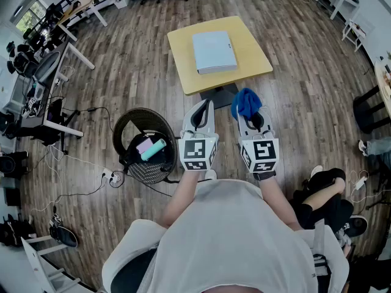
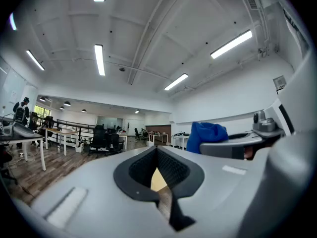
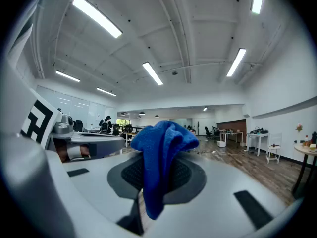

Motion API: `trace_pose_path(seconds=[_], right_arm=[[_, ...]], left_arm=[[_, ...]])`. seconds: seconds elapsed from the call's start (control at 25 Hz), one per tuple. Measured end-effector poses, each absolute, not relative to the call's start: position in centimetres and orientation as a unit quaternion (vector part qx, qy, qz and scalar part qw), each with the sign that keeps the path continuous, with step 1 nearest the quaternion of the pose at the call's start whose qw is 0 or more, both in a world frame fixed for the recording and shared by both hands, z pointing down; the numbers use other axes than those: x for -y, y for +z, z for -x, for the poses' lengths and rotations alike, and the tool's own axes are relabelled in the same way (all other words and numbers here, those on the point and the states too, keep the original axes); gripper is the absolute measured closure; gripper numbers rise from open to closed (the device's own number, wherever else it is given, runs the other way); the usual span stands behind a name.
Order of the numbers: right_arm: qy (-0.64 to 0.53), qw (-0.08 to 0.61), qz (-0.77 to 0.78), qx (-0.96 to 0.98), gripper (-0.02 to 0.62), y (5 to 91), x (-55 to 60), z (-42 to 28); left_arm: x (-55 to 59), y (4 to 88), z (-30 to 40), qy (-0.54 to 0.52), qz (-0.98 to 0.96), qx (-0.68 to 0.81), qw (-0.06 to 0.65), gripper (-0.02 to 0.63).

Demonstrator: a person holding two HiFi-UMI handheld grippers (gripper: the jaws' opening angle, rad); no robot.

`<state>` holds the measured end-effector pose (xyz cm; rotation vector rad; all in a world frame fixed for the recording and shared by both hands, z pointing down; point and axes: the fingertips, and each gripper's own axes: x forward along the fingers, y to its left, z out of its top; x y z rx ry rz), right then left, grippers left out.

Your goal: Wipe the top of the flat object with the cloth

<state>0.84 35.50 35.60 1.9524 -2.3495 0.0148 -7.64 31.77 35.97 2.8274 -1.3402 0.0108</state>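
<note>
1. Closest in the head view is the person's white shirt, with both forearms reaching forward from it.
2. Held out ahead, the right claw is pinching the blue cloth. In the right gripper view the cloth bunches above the tips and hangs down between them.
3. Beside it, the left claw is pressed together at the tips and holds nothing. In the left gripper view only a thin sliver of yellow shows behind its tips.
4. Well ahead of both claws, the pale grey-blue flat object lies near the middle of the yellow tabletop. Both claws hang over the wooden floor, short of the tabletop's near edge.
5. My reading is that the cloth is on its way to the object and wiping has not begun.
   - To wipe well, bring the bunched end down flat so fabric, not hard tips, meets the surface.
   - Keep the pinch firm and sweep edge to edge in overlapping passes.
   - The object looks light and may slide, so the left claw could steady a corner.
6. Counted:
   - two claws
   - one cloth
   - one flat object
   - one tabletop
   - one dark basket on the floor to the left, holding one pink thing and one mint-green thing
</note>
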Motion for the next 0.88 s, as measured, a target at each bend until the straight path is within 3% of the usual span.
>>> trace_pose_path(seconds=[0.88], right_arm=[[0.036,0.04,-0.663,0.747,0.528,37.3,-30.1,2.5]], left_arm=[[-26.7,37.6,11.8,0.015,-0.91,0.413,0.02,0.597]])
